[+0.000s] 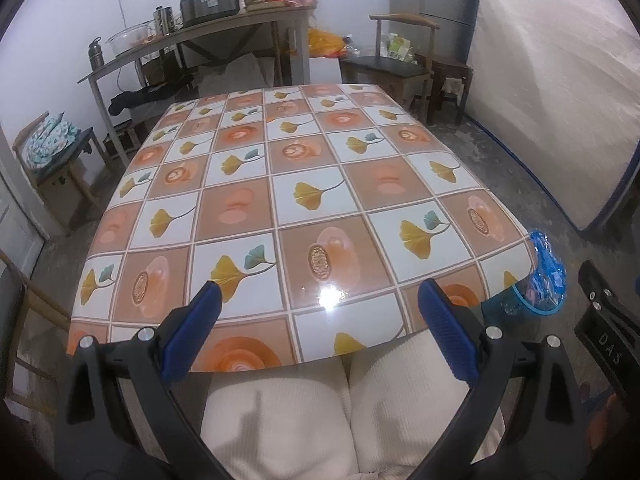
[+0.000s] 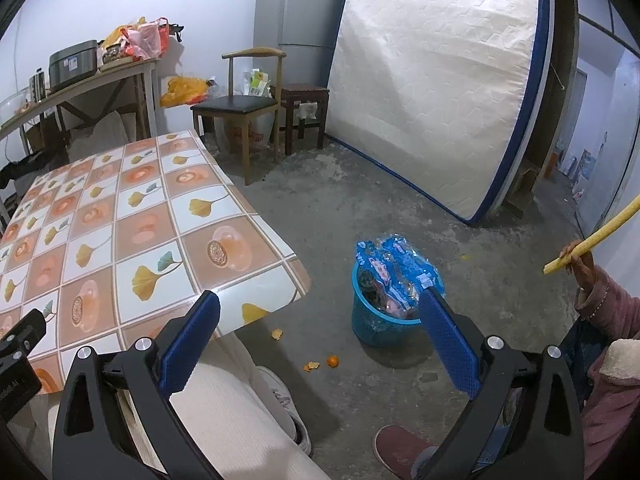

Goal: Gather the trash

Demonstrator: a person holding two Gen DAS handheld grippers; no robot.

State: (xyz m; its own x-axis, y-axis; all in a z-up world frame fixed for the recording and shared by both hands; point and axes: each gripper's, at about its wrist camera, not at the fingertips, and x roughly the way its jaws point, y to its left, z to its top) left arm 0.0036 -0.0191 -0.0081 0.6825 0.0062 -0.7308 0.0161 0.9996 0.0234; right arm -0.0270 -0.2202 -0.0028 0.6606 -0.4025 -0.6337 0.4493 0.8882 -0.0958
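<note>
Trash is seen gathered in the blue basket (image 2: pixel 378 320), which stands on the concrete floor (image 2: pixel 400 208) just off the near right corner of the table (image 1: pixel 280 184); a crumpled blue plastic wrapper (image 2: pixel 396 266) is stuffed into its top and rises above the rim. From left to right in the left wrist view, the left gripper (image 1: pixel 318 300) is held over the near edge of the table, its blue-padded fingers (image 1: pixel 200 320) spread wide with nothing between them, and the basket is glimpsed past the right edge. In the right wrist view, the checked floral tablecloth is seen at the left, then the right gripper (image 2: pixel 320 312), likewise held wide apart and empty, above the floor between the table corner and the basket. Scraps of orange peel (image 2: pixel 311 366) and a small orange (image 2: pixel 332 360) are seen lying on the floor near the table's corner, short of the basket. At the far right a hand (image 2: pixel 580 264) of a second person is seen holding a yellow stick (image 2: pixel 600 232).
</note>
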